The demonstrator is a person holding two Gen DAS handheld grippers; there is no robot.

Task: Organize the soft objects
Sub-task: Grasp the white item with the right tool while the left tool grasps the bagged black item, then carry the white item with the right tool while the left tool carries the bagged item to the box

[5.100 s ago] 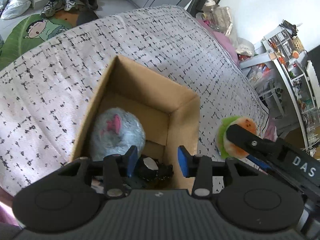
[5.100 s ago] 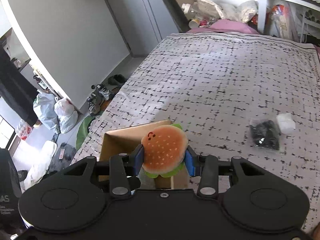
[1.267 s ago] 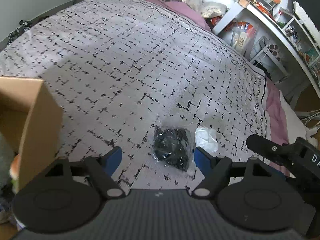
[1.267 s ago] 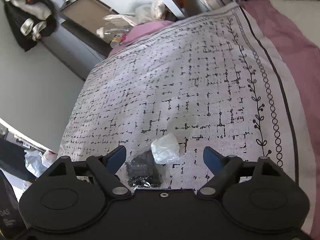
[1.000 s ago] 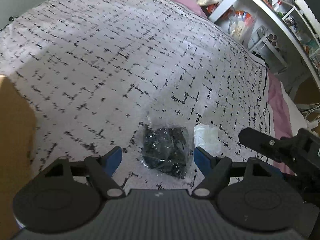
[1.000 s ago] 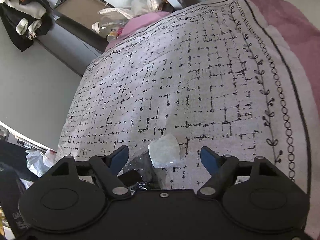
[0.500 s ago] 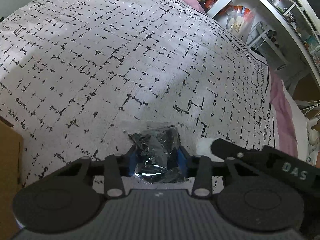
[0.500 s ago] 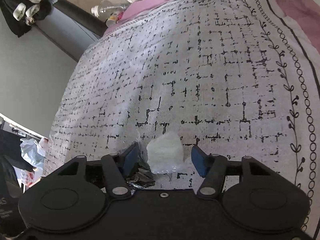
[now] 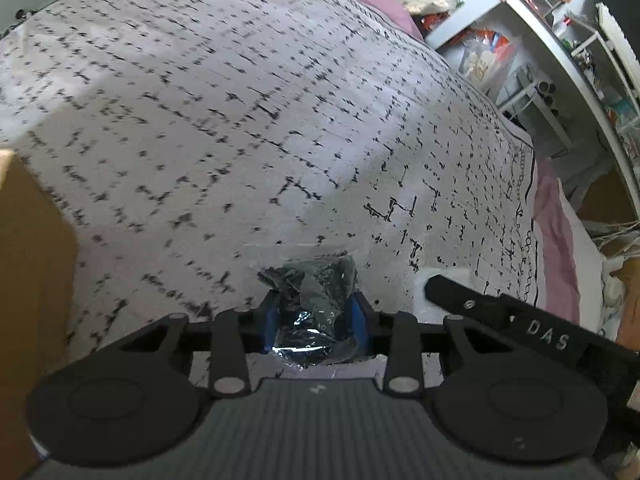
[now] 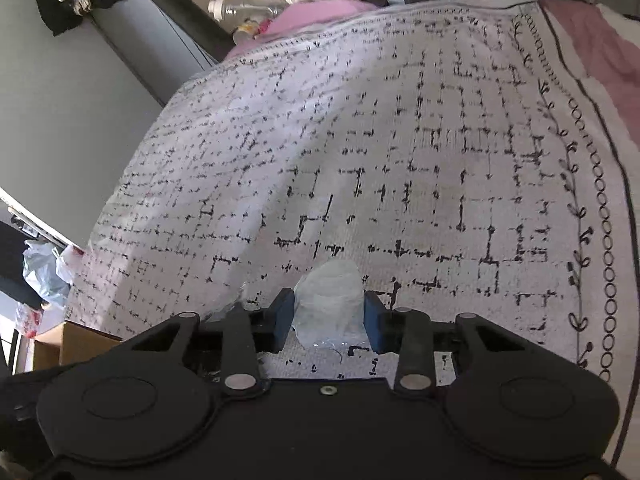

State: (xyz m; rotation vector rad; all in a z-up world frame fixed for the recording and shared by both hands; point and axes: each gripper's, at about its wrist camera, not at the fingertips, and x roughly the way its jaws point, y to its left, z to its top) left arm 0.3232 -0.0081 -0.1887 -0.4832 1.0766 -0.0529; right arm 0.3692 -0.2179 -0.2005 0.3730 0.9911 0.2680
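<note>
My left gripper (image 9: 316,320) is shut on a clear bag of black soft stuff (image 9: 316,292), which still touches the patterned bedspread (image 9: 240,120). My right gripper (image 10: 329,318) is shut on a small white soft packet in clear wrap (image 10: 330,300), low over the bedspread (image 10: 400,160). The right gripper's black finger (image 9: 500,320) shows at the right of the left wrist view, beside the black bag. The cardboard box (image 9: 28,260) stands at the left edge; its inside is hidden.
The box corner also shows in the right wrist view (image 10: 76,340). A pink sheet edge (image 9: 560,240) borders the bedspread on the right. White shelves with clutter (image 9: 540,60) stand beyond the bed. A grey wardrobe (image 10: 160,32) is at the far left.
Both grippers came down from the box side onto the two packets. Their jaws closed from wide open onto the black bag and the white packet.
</note>
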